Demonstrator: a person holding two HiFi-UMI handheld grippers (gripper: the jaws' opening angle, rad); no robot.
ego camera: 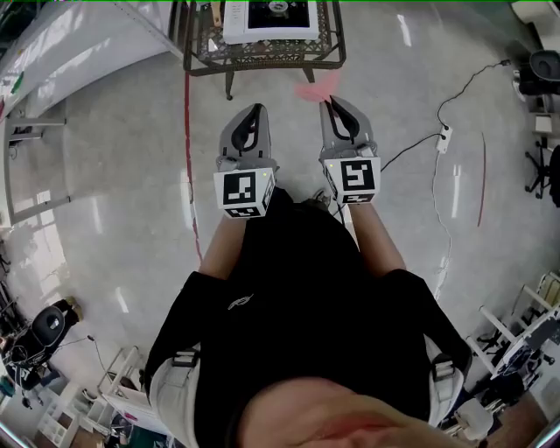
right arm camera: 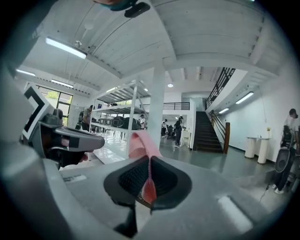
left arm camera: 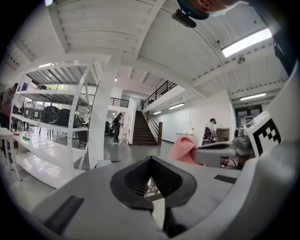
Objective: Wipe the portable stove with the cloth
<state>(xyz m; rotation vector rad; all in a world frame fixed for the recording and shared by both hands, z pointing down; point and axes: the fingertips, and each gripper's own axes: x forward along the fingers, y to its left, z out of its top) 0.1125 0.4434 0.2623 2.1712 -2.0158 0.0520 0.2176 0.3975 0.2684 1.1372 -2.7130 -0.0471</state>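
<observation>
Overhead only, the stove (ego camera: 271,17) is showing.
Right gripper (right arm camera: 149,180) is pinching the cloth (right arm camera: 143,145) (pink); left gripper (left arm camera: 151,180) is clenching nothing.

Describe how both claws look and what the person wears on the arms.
The left claw and right claw have smooth grey, rounded bodies tapering to a point, with black ribbed pads inside. Each carries a white cube with black square markers at its rear. No cables show on them. The person wears a black short-sleeved shirt.
</observation>
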